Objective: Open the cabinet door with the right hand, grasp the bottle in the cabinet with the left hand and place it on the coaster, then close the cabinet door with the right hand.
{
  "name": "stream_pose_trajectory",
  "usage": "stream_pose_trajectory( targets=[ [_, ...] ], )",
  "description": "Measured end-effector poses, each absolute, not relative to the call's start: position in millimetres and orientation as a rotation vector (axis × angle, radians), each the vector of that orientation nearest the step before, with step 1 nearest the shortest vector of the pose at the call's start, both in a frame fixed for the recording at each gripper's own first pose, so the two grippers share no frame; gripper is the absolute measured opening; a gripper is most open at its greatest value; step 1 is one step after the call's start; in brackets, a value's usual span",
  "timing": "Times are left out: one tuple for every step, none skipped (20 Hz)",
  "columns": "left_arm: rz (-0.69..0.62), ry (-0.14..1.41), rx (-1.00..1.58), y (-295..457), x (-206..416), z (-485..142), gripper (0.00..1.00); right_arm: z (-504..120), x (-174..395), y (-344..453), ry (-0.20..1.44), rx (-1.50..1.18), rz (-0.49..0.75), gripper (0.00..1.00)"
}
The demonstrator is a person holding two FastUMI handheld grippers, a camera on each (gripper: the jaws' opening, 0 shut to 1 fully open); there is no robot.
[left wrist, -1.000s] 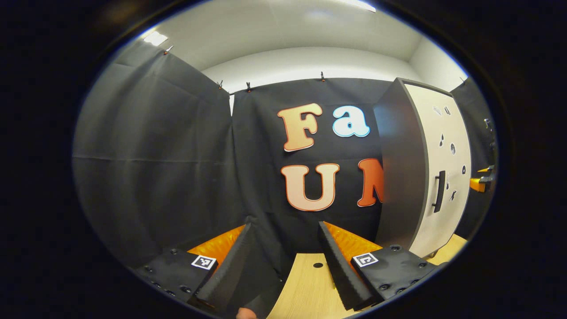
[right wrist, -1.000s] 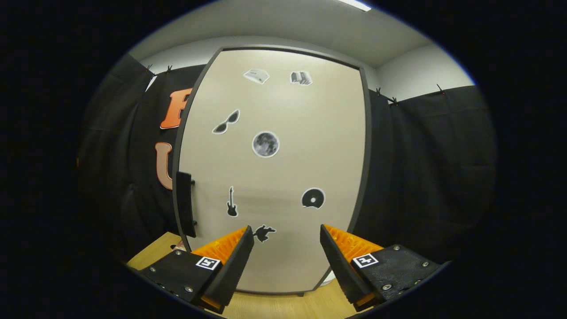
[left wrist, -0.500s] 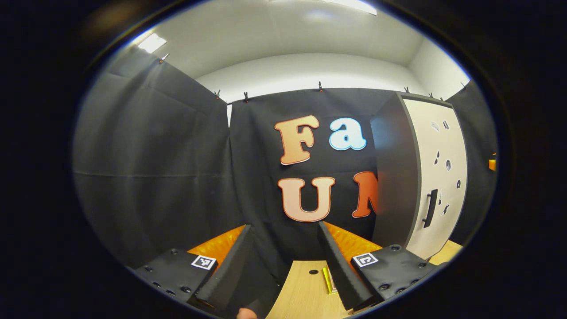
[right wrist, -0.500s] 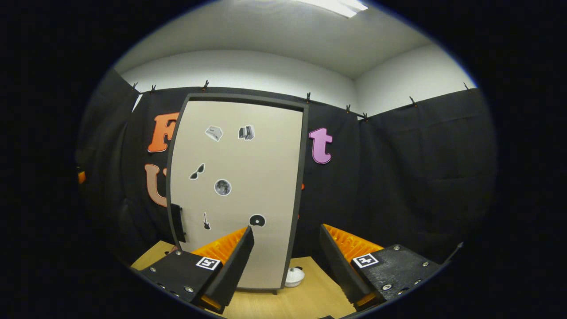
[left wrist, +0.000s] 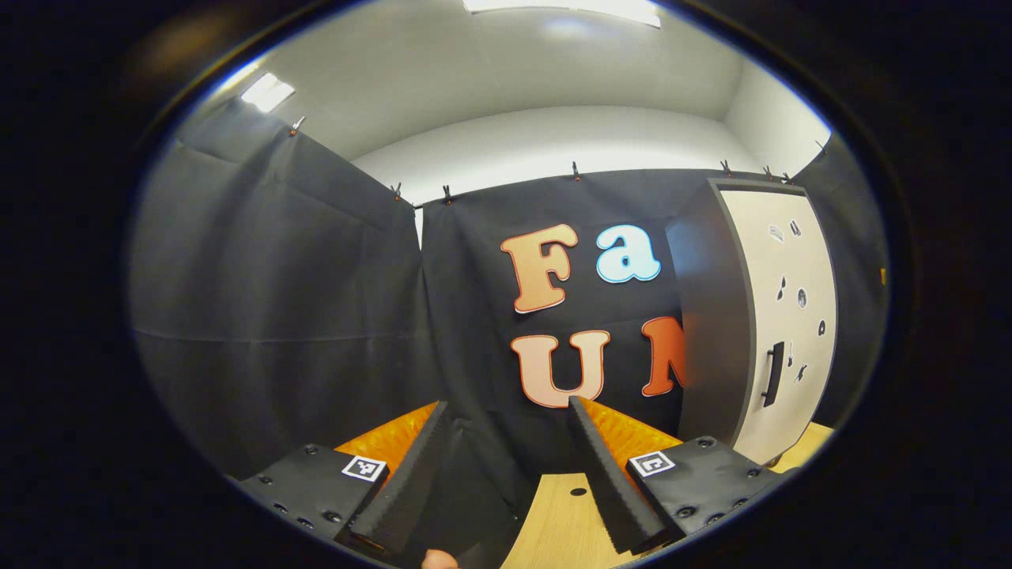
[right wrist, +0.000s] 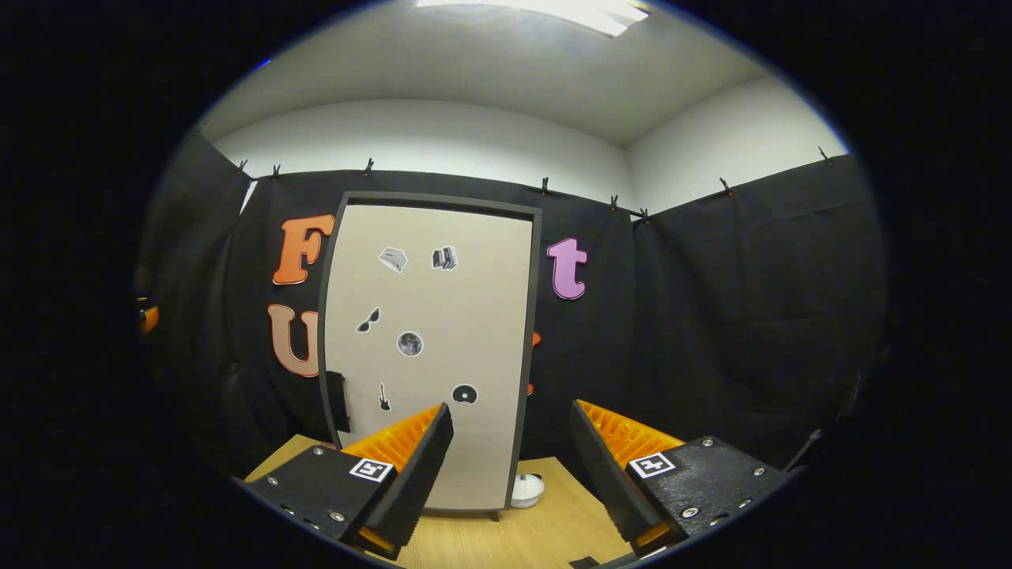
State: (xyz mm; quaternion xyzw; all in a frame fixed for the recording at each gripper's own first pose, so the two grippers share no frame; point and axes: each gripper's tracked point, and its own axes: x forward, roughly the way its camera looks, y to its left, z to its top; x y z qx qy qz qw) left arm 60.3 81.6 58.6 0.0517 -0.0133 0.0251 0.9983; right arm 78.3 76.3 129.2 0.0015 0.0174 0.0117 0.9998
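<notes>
Matt beige cabinet door (right wrist: pixel 431 348) with smooth dark-grey edging, pale wood-grain tabletop (right wrist: pixel 506 537), ribbed orange-and-black plastic gripper fingers (right wrist: pixel 411 466).

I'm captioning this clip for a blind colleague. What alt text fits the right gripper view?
A tall cabinet with a beige door, shut and dotted with small stickers, stands on a wooden table against black cloth. The right claw hangs open and empty in front of it, apart from the dark handle at the door's left edge. A small white object sits by the cabinet's base.
</notes>
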Motion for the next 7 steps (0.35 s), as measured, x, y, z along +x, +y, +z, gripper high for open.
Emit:
stream_pose_trajectory(
  targets=[
    [0.048, -0.033, 0.104, 83, 59, 63, 0.96, 130, 73, 78, 0.035, 0.004, 0.023, 0.93],
    [0.049, -0.041, 0.107, 87, 59, 66, 0.95, 131, 69, 79, 0.033, 0.005, 0.021, 0.93],
    [0.049, -0.049, 0.11, 89, 58, 69, 0.96, 133, 66, 79, 0.029, 0.004, 0.019, 0.93],
    [0.048, -0.056, 0.113, 91, 59, 71, 0.94, 134, 64, 79, 0.027, 0.003, 0.013, 0.93],
    [0.047, -0.06, 0.115, 85, 57, 81, 0.94, 134, 62, 80, 0.026, 0.003, 0.007, 0.93],
    [0.042, -0.058, 0.115, 85, 57, 79, 0.97, 134, 60, 81, 0.028, 0.004, 0.005, 0.93],
    [0.037, -0.053, 0.114, 91, 60, 66, 0.96, 134, 57, 81, 0.028, 0.006, 0.001, 0.93]
  ],
)
